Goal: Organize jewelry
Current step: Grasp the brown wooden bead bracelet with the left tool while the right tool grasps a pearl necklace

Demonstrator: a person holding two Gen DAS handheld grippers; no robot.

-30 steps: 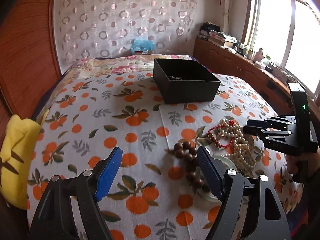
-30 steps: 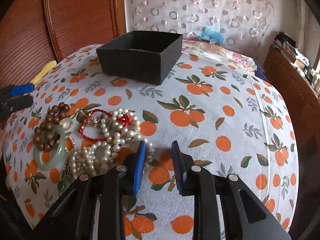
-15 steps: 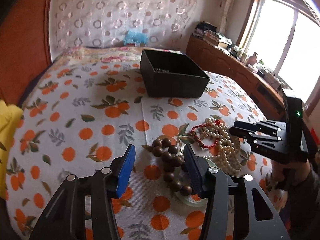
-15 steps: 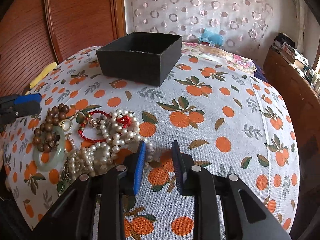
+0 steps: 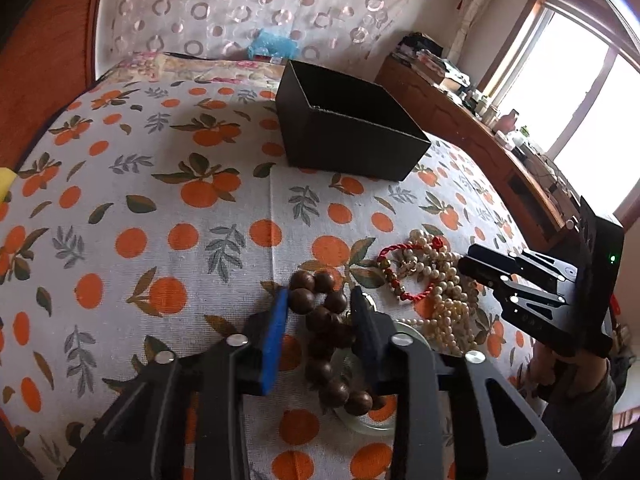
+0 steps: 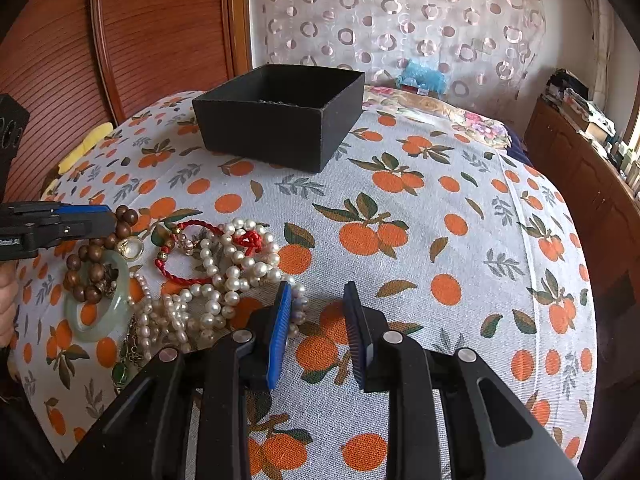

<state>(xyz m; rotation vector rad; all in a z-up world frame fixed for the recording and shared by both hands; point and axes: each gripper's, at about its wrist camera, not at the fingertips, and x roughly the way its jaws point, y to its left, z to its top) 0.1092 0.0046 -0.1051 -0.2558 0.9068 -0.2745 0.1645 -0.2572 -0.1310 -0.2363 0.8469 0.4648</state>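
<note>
A brown wooden bead bracelet (image 5: 320, 320) lies across a pale jade bangle (image 6: 120, 308) on the orange-print cloth. My left gripper (image 5: 319, 295) is closing on the bracelet's top beads, and both pads touch them. To the right lies a heap of pearl strands (image 6: 224, 280) with a red cord bracelet (image 6: 176, 278) and a gold ring (image 6: 130, 248). My right gripper (image 6: 318, 286) stands open at the pearls' right edge, with only cloth between its fingers. The open black box (image 6: 272, 136) stands further back.
A green pendant on a chain (image 6: 120, 372) lies at the near left of the heap. A yellow object (image 6: 84, 148) sits at the bed's left edge by the wooden headboard. A cluttered wooden cabinet (image 5: 480, 136) runs along the right, under the window.
My left gripper has moved forward and down to the brown beads, and its jaws have narrowed from wide apart to tight around them. The right gripper has stayed still.
</note>
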